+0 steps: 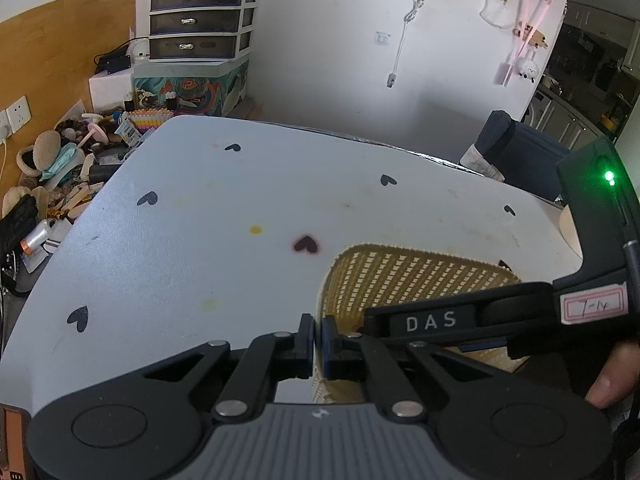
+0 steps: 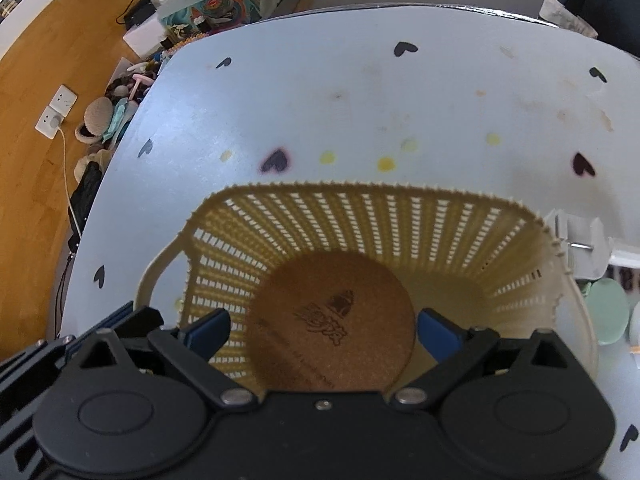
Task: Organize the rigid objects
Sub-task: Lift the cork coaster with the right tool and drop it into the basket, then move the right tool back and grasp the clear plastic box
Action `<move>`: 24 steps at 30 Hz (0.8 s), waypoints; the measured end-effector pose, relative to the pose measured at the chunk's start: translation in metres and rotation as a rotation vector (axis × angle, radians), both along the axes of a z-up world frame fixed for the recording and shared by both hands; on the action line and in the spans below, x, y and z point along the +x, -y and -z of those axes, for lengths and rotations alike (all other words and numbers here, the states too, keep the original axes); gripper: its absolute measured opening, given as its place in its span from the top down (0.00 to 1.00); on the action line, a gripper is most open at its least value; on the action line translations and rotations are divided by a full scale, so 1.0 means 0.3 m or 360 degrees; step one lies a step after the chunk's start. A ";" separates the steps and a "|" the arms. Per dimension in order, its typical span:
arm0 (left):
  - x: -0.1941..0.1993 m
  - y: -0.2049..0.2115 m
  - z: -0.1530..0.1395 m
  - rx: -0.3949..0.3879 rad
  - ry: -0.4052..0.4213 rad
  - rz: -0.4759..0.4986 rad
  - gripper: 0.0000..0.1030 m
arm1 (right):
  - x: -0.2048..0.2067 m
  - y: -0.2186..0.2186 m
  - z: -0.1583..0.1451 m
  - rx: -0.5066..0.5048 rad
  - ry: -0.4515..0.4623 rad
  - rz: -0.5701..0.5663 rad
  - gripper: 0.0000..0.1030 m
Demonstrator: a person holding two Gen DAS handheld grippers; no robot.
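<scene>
Basket [image 2: 360, 224] front and centre on the pale table [image 2: 320, 100] with its scattered black heart prints, and the right gripper [image 2: 322, 330] hangs right over its mouth, pointing steeply down into it. Jaws spread wide, blue pads [image 2: 210, 332] on either side of a round cork coaster [image 2: 332, 324], which lies flat on the basket floor with a dark printed emblem on its face. The pads look clear of the coaster's edge, so no grip there; nothing is clamped between them.

Over to the left gripper [image 1: 317, 346]: jaws pinched fully together on the basket's near rim [image 1: 318, 360], the woven wall caught between the two pads. From this side the right gripper's black body crosses above the basket [image 1: 400, 276], and a person's fingers [image 1: 608, 384] show at the right edge, wrapped behind the handle.

Beyond the basket's right wall sit a white clip-like piece [image 2: 580, 240] and a pale green object [image 2: 608, 312], both too cut off to identify. Clutter lines the floor along the table's left edge.
</scene>
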State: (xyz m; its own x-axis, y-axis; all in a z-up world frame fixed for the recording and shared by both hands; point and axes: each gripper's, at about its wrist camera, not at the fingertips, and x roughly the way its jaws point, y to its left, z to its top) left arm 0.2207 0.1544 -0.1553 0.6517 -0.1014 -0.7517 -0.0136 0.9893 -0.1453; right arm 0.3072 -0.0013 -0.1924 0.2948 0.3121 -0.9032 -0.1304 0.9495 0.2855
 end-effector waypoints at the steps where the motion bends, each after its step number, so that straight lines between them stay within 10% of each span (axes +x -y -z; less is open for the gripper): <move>1: 0.000 0.000 0.000 -0.0001 0.0000 0.0000 0.97 | -0.001 0.002 -0.004 -0.0010 0.0008 0.0005 0.00; 24: 0.010 -0.004 0.001 -0.0017 -0.0015 -0.0001 0.97 | -0.105 0.121 -0.233 0.0053 0.0270 0.0074 0.00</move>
State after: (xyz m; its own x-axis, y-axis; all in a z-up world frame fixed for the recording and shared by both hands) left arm 0.2236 0.1557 -0.1554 0.6445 -0.1092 -0.7567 -0.0154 0.9877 -0.1557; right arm 0.2757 -0.0375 -0.1227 0.4571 0.3232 -0.8286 -0.1356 0.9461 0.2942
